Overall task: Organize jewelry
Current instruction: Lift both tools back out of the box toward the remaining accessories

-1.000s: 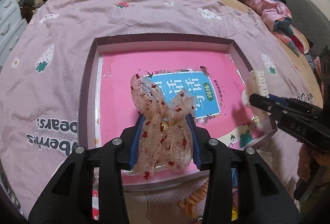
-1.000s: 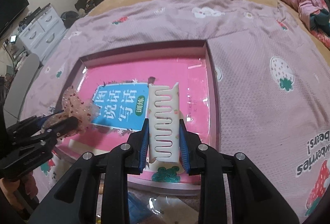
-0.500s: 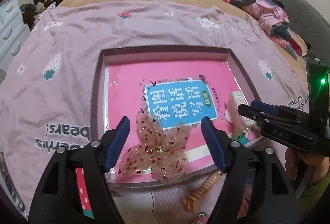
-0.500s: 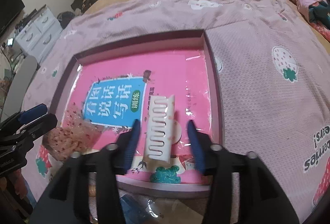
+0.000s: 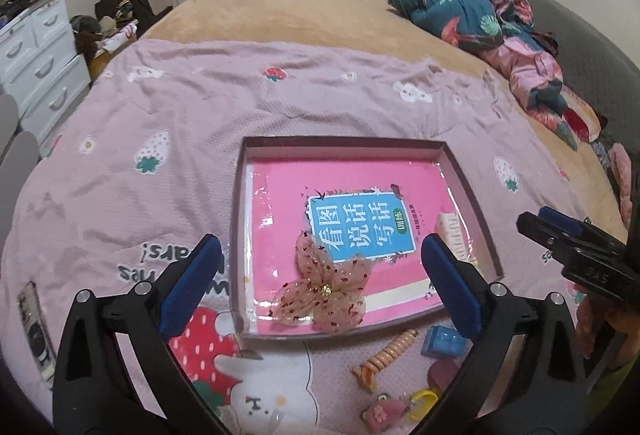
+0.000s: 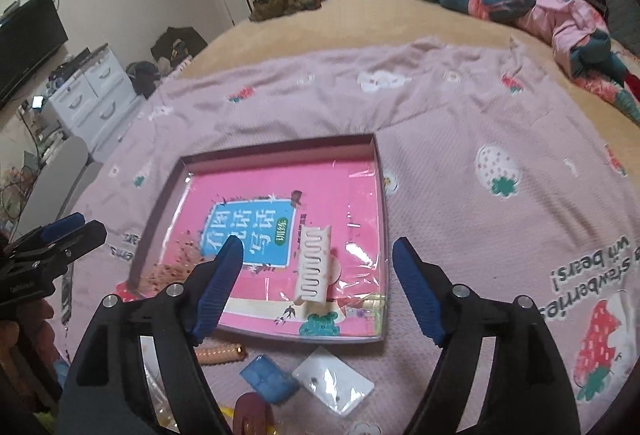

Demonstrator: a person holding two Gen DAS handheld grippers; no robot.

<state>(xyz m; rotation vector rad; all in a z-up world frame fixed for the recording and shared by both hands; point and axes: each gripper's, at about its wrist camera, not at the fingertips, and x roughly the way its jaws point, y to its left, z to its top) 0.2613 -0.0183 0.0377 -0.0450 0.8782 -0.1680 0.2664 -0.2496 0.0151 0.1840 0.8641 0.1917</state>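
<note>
A shallow purple box (image 5: 238,219) (image 6: 382,235) with a pink book inside lies on the bed. A sheer sequined bow (image 5: 324,289) rests at its near left corner; it shows blurred in the right wrist view (image 6: 176,267). A white comb clip (image 6: 314,267) (image 5: 454,235) lies near the box's right side. My left gripper (image 5: 320,275) is open and empty above the bow. My right gripper (image 6: 318,283) is open and empty above the comb clip.
Loose items lie in front of the box: an orange spiral hair tie (image 5: 386,355), a blue case (image 6: 268,379), a white card with studs (image 6: 334,385), a dark red piece (image 5: 442,373), a yellow ring (image 5: 424,397), a pink clip (image 5: 380,409). Folded clothes (image 5: 480,15) lie far right.
Both grippers opened, let go of the bow and the comb clip in the box, and drew back and upward.
</note>
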